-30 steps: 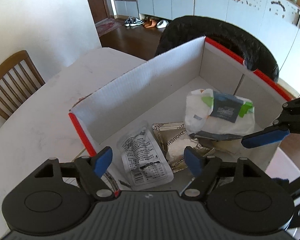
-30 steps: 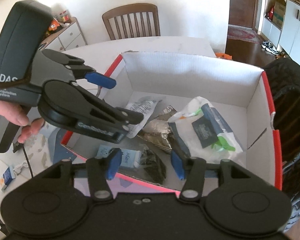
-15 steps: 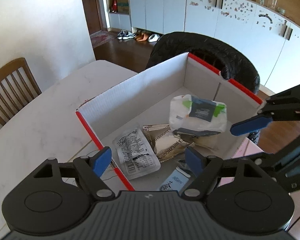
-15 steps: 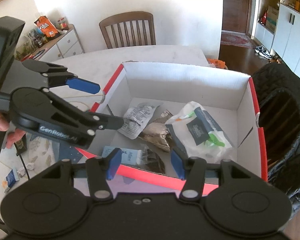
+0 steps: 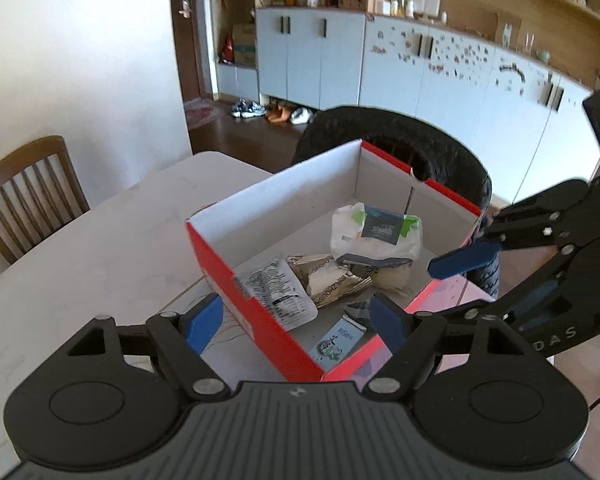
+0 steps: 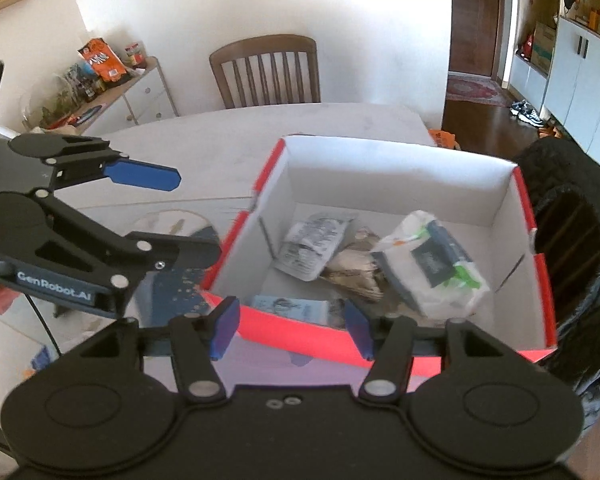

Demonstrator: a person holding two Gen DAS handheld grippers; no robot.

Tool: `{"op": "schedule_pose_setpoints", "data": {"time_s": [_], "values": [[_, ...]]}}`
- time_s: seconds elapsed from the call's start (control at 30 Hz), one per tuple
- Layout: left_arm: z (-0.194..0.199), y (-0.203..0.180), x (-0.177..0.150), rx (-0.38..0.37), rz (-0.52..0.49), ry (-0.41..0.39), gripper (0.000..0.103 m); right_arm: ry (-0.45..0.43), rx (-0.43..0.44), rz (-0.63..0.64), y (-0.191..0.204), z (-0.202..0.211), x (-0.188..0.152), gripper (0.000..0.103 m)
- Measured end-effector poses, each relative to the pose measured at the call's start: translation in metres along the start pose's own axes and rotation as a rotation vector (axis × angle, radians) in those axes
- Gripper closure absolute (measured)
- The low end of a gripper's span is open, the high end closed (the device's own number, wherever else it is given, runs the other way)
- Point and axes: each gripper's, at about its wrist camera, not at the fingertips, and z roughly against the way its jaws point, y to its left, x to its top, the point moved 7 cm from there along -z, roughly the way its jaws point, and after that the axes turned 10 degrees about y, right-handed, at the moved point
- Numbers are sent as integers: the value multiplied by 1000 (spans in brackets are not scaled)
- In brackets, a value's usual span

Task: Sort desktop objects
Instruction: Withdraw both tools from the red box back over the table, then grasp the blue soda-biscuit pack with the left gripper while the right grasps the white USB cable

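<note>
A red cardboard box (image 5: 260,320) (image 6: 380,176) with white inner walls stands on the white table (image 5: 80,260). Inside lie a white bag with a dark label (image 5: 376,232) (image 6: 432,264), a clear printed packet (image 5: 276,292) (image 6: 312,244), a foil packet (image 5: 328,276) (image 6: 352,272) and a small blue-white packet (image 5: 336,340) (image 6: 288,306). My left gripper (image 5: 296,320) hangs open above the box's near corner, holding nothing. My right gripper (image 6: 291,330) hovers over the box's near red wall; its jaws are opening with nothing between them. Its blue finger (image 5: 464,258) shows beside the box.
A wooden chair (image 6: 266,72) stands at the table's far side. A black padded chair back (image 5: 400,148) (image 6: 572,240) is right behind the box. A blue patterned item (image 6: 176,288) and a thin cable (image 6: 44,328) lie on the table left of the box.
Both grippers have drawn back and up from the box. The left one, earlier over the box's inside, is now outside its near corner. The right jaws stand a little wider.
</note>
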Motion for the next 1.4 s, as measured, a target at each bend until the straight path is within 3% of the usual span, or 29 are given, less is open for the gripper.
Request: {"op": "schedule_pose_setpoints", "data": {"time_s": [0.4, 0.67, 0.8, 1.4], "values": [[50, 45, -58, 5, 53, -36, 23, -7, 16, 40, 70, -8, -3, 38], [77, 73, -108, 3, 61, -42, 18, -9, 29, 41, 119, -21, -8, 33], [88, 83, -135, 2, 51, -44, 1, -1, 21, 43, 143, -31, -12, 33], [99, 122, -242, 22, 91, 2, 0, 21, -32, 63, 225, -79, -27, 28]]}}
